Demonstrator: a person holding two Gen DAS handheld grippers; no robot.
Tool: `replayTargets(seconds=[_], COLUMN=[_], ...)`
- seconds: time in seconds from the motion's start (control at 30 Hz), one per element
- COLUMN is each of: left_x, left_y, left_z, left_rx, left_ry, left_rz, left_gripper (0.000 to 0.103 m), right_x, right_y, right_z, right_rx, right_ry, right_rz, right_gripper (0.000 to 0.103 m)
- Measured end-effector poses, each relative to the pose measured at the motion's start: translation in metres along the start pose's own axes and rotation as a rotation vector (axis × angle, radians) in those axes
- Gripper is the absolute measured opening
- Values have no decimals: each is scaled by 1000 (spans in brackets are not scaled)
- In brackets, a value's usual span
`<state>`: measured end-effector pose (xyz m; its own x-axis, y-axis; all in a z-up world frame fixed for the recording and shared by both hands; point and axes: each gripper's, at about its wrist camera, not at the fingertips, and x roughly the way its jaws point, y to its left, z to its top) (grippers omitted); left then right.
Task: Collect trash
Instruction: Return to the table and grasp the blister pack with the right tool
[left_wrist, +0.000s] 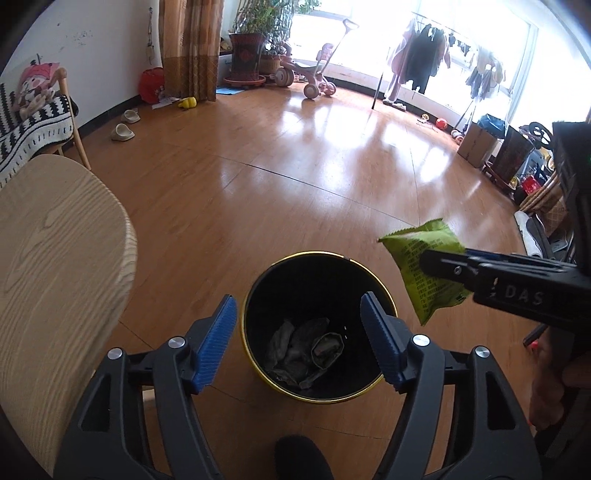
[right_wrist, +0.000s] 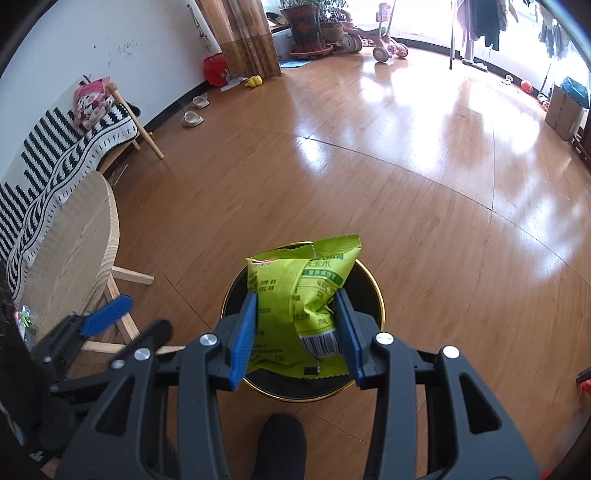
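A black bin with a gold rim (left_wrist: 258, 280) stands on the wooden floor, with several crumpled wrappers (left_wrist: 306, 350) lying at its bottom. My left gripper (left_wrist: 299, 314) hangs over the bin's mouth, open, with nothing between its blue pads. My right gripper (right_wrist: 295, 314) is shut on a green snack bag (right_wrist: 295, 288), holding it above the bin (right_wrist: 376, 291). In the left wrist view that green bag (left_wrist: 424, 266) hangs to the right of the bin, pinched by the right gripper (left_wrist: 424, 260).
A round light-wood table (left_wrist: 55, 266) stands left of the bin. A bench with a striped blanket (right_wrist: 55, 155) runs along the left wall. A dark shoe (right_wrist: 282, 443) is near the bin's front. Toys, plants and a clothes rack line the far side.
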<state>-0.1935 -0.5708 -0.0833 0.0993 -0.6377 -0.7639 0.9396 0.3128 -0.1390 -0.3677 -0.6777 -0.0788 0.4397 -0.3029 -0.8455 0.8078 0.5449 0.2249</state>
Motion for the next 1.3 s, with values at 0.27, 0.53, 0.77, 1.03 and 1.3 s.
replayTargets(seconds=[0.27, 0.53, 0.77, 1.03, 1.3], left_x=[-49, -123, -211, -313, -384], left_y=[37, 105, 192, 317, 405], left_z=[-1, -13, -52, -136, -221], left_rx=[-44, -124, -269, -498, -649], left_ry=[-48, -96, -144, -181, -202], left_rz=[52, 164, 325, 553, 627], left_gripper=[77, 82, 86, 86, 86], right_x=[18, 6, -14, -25, -3], right_y=[24, 89, 227, 419, 509], right_z=[9, 15, 3, -51, -99], right_rx=[-16, -64, -257, -536, -652], right_ry=[58, 6, -56, -11, 115], right_rz=[-29, -11, 153, 405, 471], right_gripper=[55, 69, 76, 76, 76])
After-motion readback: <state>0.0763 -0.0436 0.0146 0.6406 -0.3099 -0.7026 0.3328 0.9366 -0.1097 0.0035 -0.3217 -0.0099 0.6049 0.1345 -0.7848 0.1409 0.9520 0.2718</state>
